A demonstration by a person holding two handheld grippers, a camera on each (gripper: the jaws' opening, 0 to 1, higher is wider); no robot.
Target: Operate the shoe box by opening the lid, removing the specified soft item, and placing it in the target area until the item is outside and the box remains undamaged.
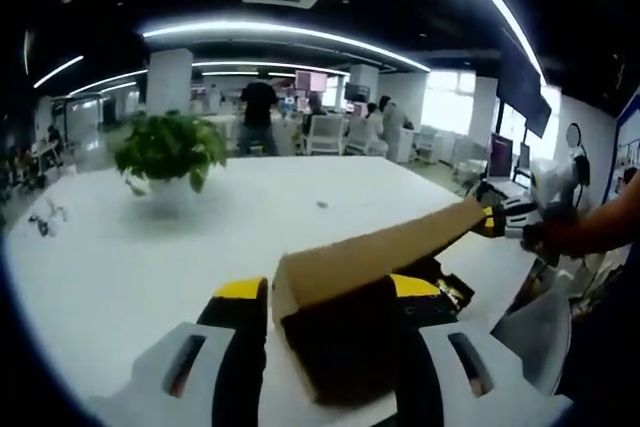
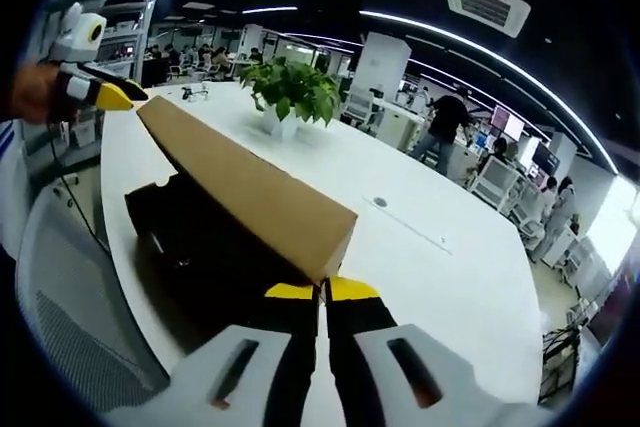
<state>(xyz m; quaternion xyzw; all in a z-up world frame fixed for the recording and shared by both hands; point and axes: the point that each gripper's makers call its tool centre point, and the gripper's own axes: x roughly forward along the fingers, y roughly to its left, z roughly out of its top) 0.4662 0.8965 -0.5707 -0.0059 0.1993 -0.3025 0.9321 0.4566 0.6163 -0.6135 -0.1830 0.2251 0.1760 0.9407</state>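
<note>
Lid (image 2: 250,187) lifted, pinched by both grippers: right (image 2: 321,292) clamped tight, left (image 1: 330,297) wider at its corner; item not yet out.

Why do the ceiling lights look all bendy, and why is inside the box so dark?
Left gripper view: the fisheye lens bends the long ceiling light strips into arcs. Right gripper view: the raised brown cardboard lid shades the black shoe box, so its inside is too dark to read; the glossy white table looks bright.
</note>
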